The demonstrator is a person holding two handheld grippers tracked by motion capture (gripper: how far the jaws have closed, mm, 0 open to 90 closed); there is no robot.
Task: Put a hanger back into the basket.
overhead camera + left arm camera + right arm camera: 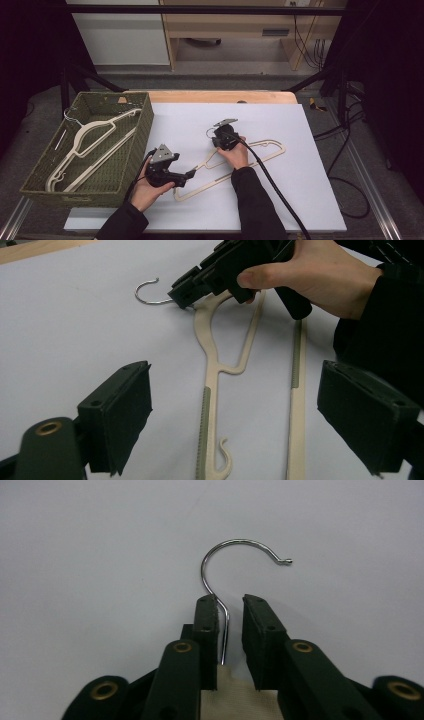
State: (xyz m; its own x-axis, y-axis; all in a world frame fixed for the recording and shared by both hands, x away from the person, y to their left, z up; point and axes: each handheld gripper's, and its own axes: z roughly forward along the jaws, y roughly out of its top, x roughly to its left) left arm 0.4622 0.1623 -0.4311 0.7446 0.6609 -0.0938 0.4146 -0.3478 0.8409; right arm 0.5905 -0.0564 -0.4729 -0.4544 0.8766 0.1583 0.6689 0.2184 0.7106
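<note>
On the white sheet, near its middle: a cream plastic hanger lies flat, its wire hook pointing away from the person.

Hanger's neck: between the jaws of the right gripper, seen closely in the right gripper view.

Right gripper, state: jaws drawn close around the hook's wire stem, with a narrow gap showing on one side; the wire lies against the left pad, and the other pad does not visibly press it (so not a firm clamp as far as the frame shows).

Right gripper, place: in the high view it stands over the hanger's top end, held by the right hand; the left gripper view shows it from the far side, nose down at the junction of hook and plastic.

Left gripper, state: jaws wide apart, nothing between the pads.

Left gripper, place: held in the left hand just beside the hanger's near shoulder; its camera looks along the hanger's arm and lower bar.

Basket: green woven, at the left edge of the sheet, well apart from the right gripper.

Basket's contents: another cream hanger lying slantwise inside.

Cables: black, trailing from the grippers toward the person.
</note>
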